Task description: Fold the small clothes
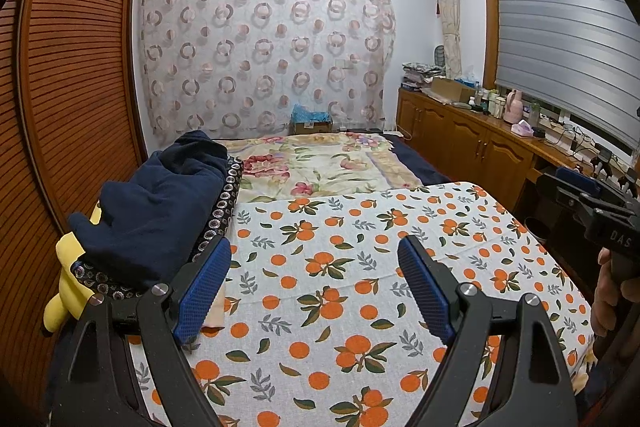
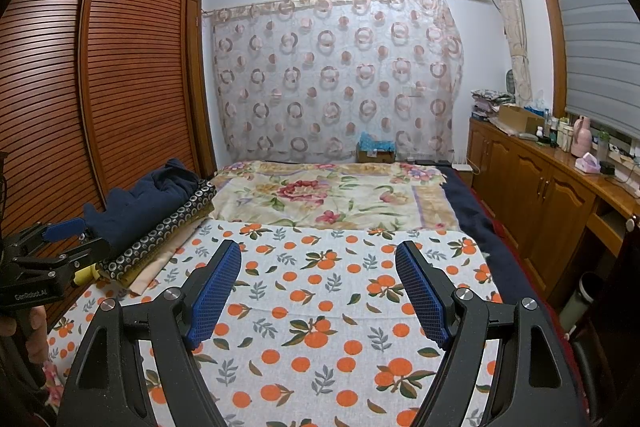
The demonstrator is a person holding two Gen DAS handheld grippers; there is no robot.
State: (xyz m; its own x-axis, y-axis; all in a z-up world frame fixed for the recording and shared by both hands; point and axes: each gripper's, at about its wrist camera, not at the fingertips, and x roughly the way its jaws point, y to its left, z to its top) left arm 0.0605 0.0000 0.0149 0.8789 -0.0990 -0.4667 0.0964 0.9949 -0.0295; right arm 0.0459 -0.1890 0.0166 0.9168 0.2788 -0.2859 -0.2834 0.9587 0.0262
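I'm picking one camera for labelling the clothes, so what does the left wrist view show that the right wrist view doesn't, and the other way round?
Only the left wrist view shows the yellow item fully, under the navy garment.

Only the right wrist view shows the wardrobe top and the olive and beige layers beneath the ring-patterned cloth.

Both show the clothes pile, the orange-print cloth, the floral blanket, and each gripper's jaws open and empty.
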